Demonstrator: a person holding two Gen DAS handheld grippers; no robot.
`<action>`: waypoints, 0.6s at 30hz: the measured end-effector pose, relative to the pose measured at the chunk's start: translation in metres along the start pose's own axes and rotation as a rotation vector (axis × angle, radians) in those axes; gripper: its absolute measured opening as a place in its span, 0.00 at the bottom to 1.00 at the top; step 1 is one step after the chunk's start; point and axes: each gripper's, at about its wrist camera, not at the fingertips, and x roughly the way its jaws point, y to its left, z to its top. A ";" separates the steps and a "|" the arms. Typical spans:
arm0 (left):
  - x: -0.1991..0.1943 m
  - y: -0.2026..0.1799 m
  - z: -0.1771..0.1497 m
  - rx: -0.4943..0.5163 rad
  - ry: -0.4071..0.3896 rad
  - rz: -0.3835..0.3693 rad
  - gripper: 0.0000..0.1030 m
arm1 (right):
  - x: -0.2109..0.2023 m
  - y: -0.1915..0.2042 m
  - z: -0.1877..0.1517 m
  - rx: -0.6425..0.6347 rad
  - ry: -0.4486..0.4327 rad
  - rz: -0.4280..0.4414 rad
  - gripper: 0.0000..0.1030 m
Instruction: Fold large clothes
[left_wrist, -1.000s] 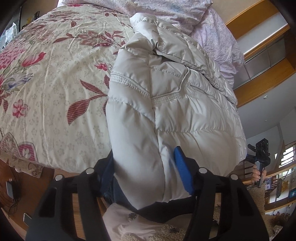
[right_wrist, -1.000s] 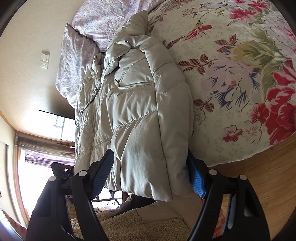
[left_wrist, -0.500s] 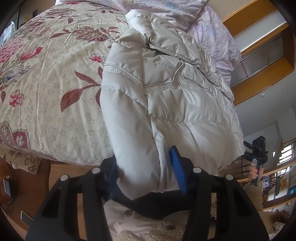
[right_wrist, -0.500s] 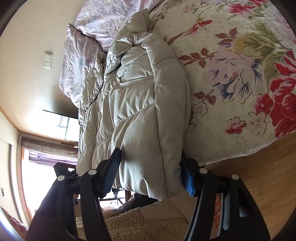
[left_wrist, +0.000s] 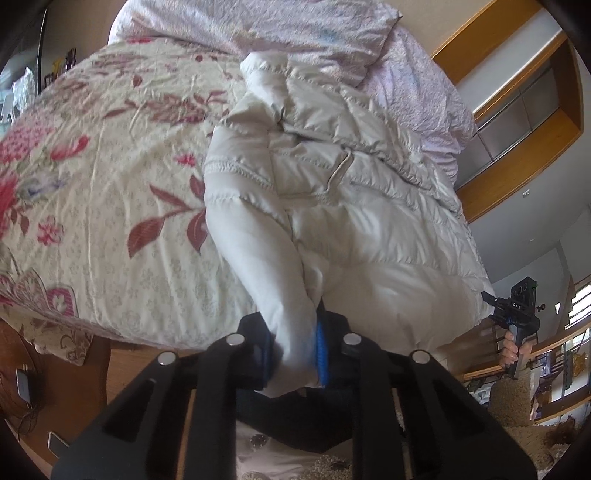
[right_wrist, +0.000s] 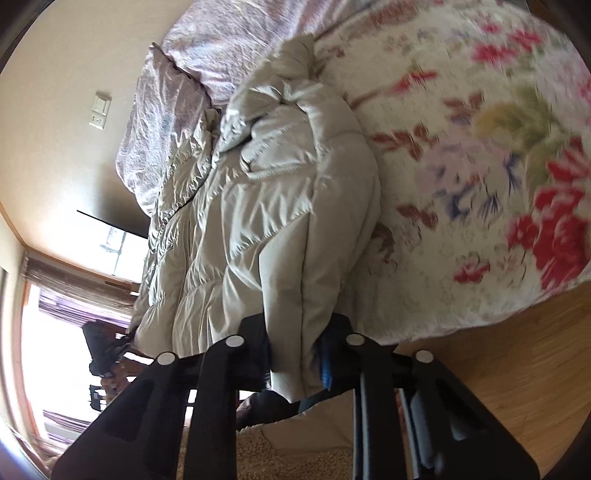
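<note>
— What carried the items?
— A bed (left_wrist: 110, 206) under a floral cover, standing on a wooden floor (right_wrist: 517, 354).
— What lay directly on it?
— A cream puffer jacket (left_wrist: 332, 206), lengthwise from the head end to the foot edge and overhanging it; a crumpled lilac quilt (left_wrist: 280, 26) across the head end.

Pretty clearly a bedroom in someone's home: a bed with a cream floral-print quilt (left_wrist: 110, 177), a crinkly pale lilac pillow (right_wrist: 162, 122) at the far end, light wooden floorboards (right_wrist: 517, 350), and a white wall switch plate (right_wrist: 100, 110).
</note>
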 end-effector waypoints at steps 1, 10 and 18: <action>-0.003 -0.002 0.002 0.004 -0.013 0.000 0.16 | -0.002 0.003 0.001 -0.009 -0.011 -0.009 0.17; -0.034 -0.022 0.040 0.010 -0.166 -0.027 0.15 | -0.029 0.050 0.029 -0.102 -0.176 -0.053 0.14; -0.048 -0.037 0.105 -0.016 -0.329 -0.051 0.14 | -0.051 0.104 0.080 -0.132 -0.396 -0.038 0.14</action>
